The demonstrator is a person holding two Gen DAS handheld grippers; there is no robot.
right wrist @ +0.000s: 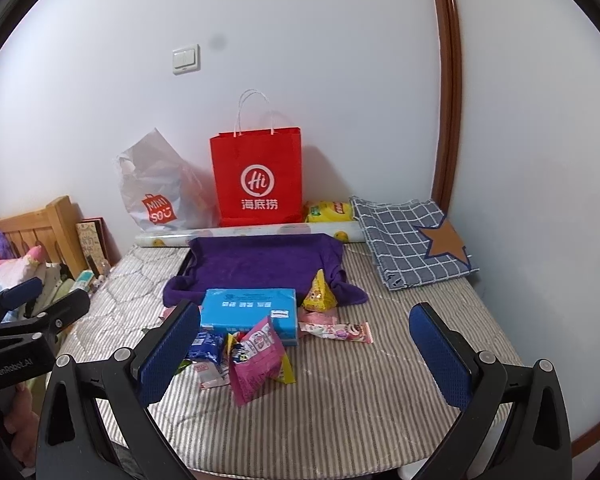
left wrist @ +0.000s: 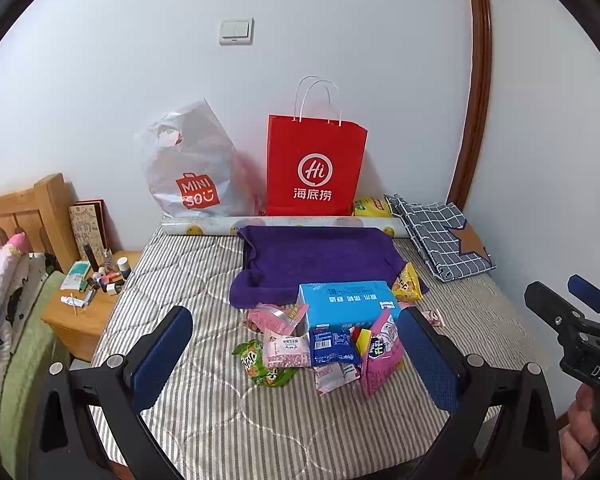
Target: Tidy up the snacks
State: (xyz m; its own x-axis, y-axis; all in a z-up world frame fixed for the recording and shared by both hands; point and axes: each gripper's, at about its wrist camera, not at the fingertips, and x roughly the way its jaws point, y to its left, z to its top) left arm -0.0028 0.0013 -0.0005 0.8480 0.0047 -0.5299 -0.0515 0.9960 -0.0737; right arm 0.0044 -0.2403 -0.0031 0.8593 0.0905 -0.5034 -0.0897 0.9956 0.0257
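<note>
- Left gripper (left wrist: 296, 354): jaws spread fully wide, nothing between the pads; hangs above the near edge of the mattress (left wrist: 188, 420), tilted down toward the snack pile.
- Right gripper (right wrist: 304, 352): likewise fully spread and empty, above the near edge, pile to its left of centre.
- Snacks lie in a loose heap mid-mattress, some overlapping.
- Magenta pouch (right wrist: 256, 364): nearest, standing puffed on its edge. Judged light, air-filled, crinkly film; pinch the crimped top seal, not the belly, lest contents crush.
- Green packet (left wrist: 260, 360): lies flat at the left of the heap, part under the pink packet (left wrist: 286, 348). Thin, slippery; take by an exposed end.
- Dark blue packet (left wrist: 332, 346): small, flat, leans on the box. Light; a seam edge gives the best hold.
- Blue box (left wrist: 348, 304): behind the packets, touching them. Probably stiff card, the heaviest piece; grip across its short sides, which the wide jaws may span.
- Yellow pouch (right wrist: 319, 294): pyramid-shaped, just right of the box, on the towel edge. Likely brittle contents; hold by the top crimp.
- Purple towel (right wrist: 260, 264): draped over a tray, beyond the heap — likely destination, not certain.
- Red bag (right wrist: 258, 176): upright at the far edge against the wall.
</note>
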